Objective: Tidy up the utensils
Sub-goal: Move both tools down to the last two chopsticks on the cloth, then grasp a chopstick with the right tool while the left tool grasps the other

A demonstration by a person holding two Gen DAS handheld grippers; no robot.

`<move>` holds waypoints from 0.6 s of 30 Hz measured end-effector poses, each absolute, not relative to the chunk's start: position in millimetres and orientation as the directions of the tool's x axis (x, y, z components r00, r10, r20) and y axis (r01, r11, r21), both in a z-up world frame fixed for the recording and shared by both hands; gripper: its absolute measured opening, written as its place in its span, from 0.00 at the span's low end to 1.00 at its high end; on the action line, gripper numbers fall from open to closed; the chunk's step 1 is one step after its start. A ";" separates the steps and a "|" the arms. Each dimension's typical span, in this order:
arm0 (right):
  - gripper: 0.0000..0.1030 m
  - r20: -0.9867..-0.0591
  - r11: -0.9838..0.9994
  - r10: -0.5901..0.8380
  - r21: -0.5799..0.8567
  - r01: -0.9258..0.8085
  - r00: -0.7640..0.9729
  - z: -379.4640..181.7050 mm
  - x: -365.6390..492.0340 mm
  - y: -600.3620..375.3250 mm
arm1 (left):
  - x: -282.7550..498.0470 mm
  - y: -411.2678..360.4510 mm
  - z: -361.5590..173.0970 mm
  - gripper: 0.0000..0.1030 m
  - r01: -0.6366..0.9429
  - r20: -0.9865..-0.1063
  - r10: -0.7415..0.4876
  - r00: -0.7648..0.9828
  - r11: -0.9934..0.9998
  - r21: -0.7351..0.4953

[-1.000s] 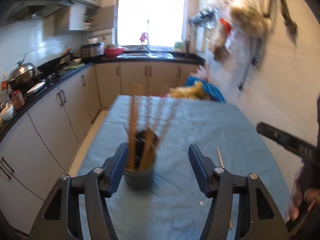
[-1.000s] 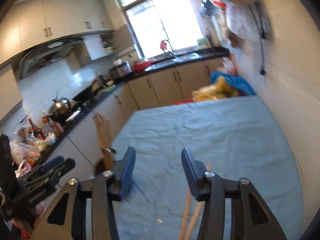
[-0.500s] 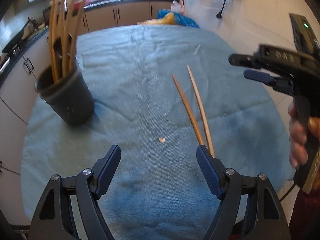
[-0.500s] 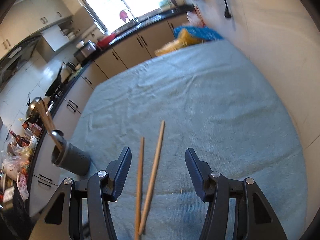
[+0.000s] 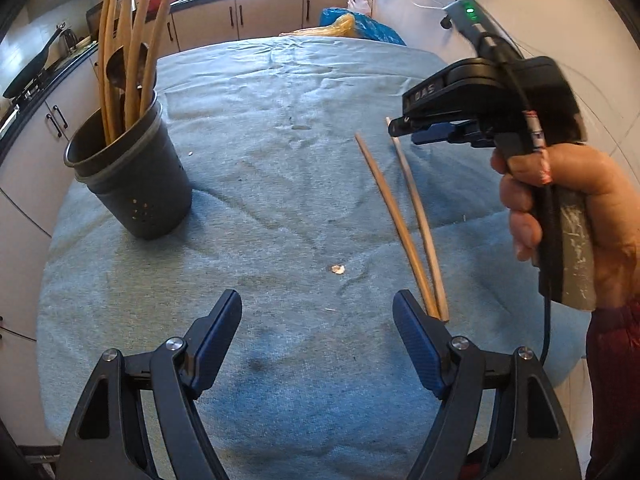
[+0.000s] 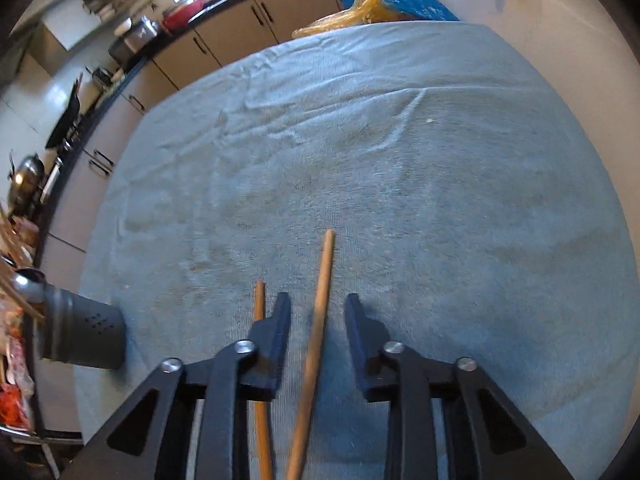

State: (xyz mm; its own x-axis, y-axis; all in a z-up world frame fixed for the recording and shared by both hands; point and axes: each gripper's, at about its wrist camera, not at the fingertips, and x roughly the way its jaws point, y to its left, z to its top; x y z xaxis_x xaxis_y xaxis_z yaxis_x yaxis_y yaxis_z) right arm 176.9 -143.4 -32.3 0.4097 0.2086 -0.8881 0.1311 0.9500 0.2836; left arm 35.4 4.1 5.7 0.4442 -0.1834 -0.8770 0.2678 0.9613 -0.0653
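Observation:
Two wooden chopsticks [image 5: 404, 224] lie side by side on the blue cloth. A dark grey utensil holder [image 5: 132, 178] with several wooden utensils stands at the left; it also shows in the right wrist view [image 6: 82, 330]. My left gripper [image 5: 318, 328] is open and empty above the near cloth. My right gripper [image 6: 318, 320] is open, low over the chopsticks: one chopstick [image 6: 316, 340] lies between its fingers, the other [image 6: 260, 308] lies just left of the left finger. In the left wrist view the right gripper [image 5: 404, 126] hangs over the chopsticks' far ends.
The table's blue cloth [image 6: 400, 160] is wrinkled, with a small crumb [image 5: 337, 268] near the chopsticks. Blue and yellow bags [image 6: 380, 4] sit past the table's far edge. Kitchen cabinets [image 5: 240, 20] run along the back and left; a white wall is on the right.
My right gripper has come down over the chopsticks and narrowed around one of them. My left gripper has tilted down from the holder to the near cloth and holds there.

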 end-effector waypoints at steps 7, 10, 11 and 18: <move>0.07 -0.916 0.983 0.122 0.164 0.078 0.382 -42.6 185.1 -127.2 | 39.2 3.7 7.4 0.75 0.263 -0.876 -0.179 0.447 0.963 -0.063; 0.07 -0.918 0.991 0.107 0.131 0.037 0.382 -41.8 180.0 -131.9 | 43.8 0.2 6.7 0.75 0.266 -0.881 -0.179 0.439 0.962 -0.063; 0.06 -0.918 0.992 0.100 0.121 0.031 0.384 -40.9 177.7 -134.2 | 45.9 -1.7 6.7 0.75 0.267 -0.882 -0.178 0.437 0.962 -0.062; 0.06 -0.914 0.989 0.106 0.138 0.055 0.391 -40.1 142.9 -184.1 | 82.1 -27.1 11.5 0.75 0.272 -0.898 -0.201 0.391 0.958 -0.096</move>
